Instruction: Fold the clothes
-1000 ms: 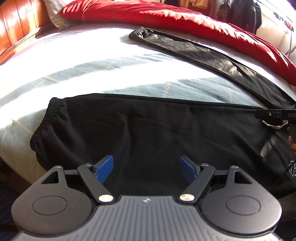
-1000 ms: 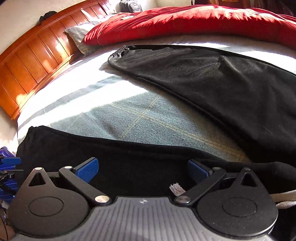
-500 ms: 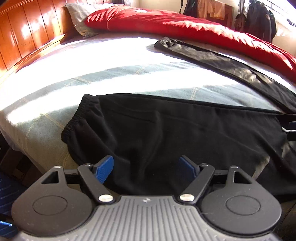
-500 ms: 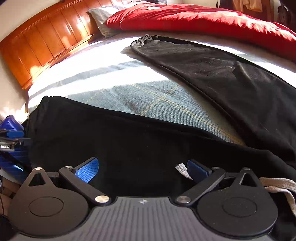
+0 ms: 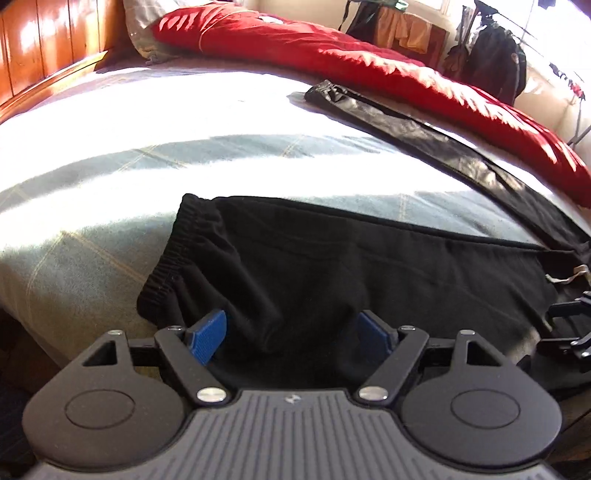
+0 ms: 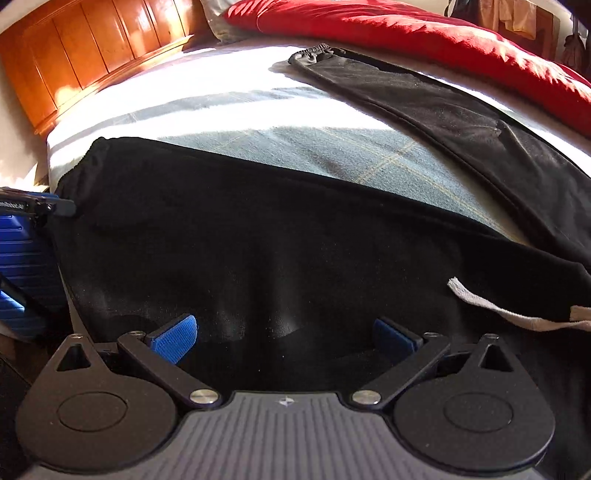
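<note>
Black sweatpants (image 5: 351,280) lying at bed's (image 5: 110,236) six o'clock edge, both tongs (image 5: 291,332) (image 6: 284,336) hovering wide open, gripping nothing; slack cloth risking bunching.

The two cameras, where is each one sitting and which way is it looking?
Left wrist view: sits on the left gripper, looking down across the black jogger trousers near an elastic cuff; its own open blue-padded fingers show, plus the right gripper at the right edge.
Right wrist view: sits on the right gripper, over the trousers by the white drawstring; its open fingers show, plus the left gripper at the left edge.
Both share: trousers, checked bed sheet, red duvet, wooden headboard.
</note>
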Demonstrator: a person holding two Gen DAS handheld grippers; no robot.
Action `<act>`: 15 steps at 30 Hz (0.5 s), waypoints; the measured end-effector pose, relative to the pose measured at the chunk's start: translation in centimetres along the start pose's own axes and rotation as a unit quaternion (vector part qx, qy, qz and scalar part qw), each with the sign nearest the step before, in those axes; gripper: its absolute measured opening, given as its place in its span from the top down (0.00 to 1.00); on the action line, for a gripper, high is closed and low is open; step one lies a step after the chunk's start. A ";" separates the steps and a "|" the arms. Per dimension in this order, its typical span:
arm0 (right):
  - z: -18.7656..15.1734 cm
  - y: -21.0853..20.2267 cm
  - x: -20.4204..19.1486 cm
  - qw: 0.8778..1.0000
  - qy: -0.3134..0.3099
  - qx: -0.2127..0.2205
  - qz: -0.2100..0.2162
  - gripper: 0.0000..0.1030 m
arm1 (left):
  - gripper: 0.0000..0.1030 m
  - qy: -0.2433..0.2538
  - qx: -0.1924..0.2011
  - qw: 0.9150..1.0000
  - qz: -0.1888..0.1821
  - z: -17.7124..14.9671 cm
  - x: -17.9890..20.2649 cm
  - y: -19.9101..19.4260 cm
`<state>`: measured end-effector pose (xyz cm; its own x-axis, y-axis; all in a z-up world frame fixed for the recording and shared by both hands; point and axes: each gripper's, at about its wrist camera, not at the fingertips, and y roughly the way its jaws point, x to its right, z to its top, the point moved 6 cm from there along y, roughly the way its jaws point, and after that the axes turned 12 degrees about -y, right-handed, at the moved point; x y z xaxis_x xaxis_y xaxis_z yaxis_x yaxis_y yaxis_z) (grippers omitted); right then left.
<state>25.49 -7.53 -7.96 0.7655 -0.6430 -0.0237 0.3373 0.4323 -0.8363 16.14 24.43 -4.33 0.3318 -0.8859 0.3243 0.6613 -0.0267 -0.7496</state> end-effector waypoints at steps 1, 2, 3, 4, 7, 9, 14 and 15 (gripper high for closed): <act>-0.2 0.5 -0.1 1.000 0.010 -0.008 -0.013 0.00 | 0.22 0.001 -0.001 0.999 -0.032 0.7 0.4 0.5; -0.3 0.7 -0.3 1.000 0.017 -0.009 -0.024 0.00 | 0.22 0.002 -0.002 0.998 -0.064 1.3 0.8 1.1; -0.3 0.9 -0.5 0.999 0.022 -0.009 -0.035 0.00 | 0.22 0.004 -0.013 0.997 -0.081 1.8 1.0 2.2; -0.3 1.1 -0.6 0.999 0.030 -0.010 -0.043 0.00 | 0.22 0.009 -0.021 0.996 -0.086 2.0 1.1 3.2; -0.4 1.2 -0.5 0.997 0.056 -0.004 -0.056 0.00 | 0.21 0.020 -0.036 0.999 -0.019 2.2 -1.0 5.4; -0.7 1.2 -0.3 0.995 0.073 0.007 -0.060 0.00 | 0.25 0.016 -0.033 0.999 0.036 2.7 -3.3 5.7; -0.5 0.9 -1.0 0.993 0.082 0.012 -0.086 0.00 | 0.25 -0.019 -0.032 0.999 -0.020 5.4 -3.3 3.9; -0.3 0.6 -0.9 0.992 0.090 0.010 -0.087 0.00 | 0.25 -0.004 -0.029 0.999 -0.039 5.7 -2.1 3.6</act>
<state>24.86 -6.84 -8.59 0.5848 -0.8109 0.0212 0.4681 0.3160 -0.8252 21.68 28.82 -4.39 0.2855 -0.8765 0.3877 0.6462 -0.1227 -0.7532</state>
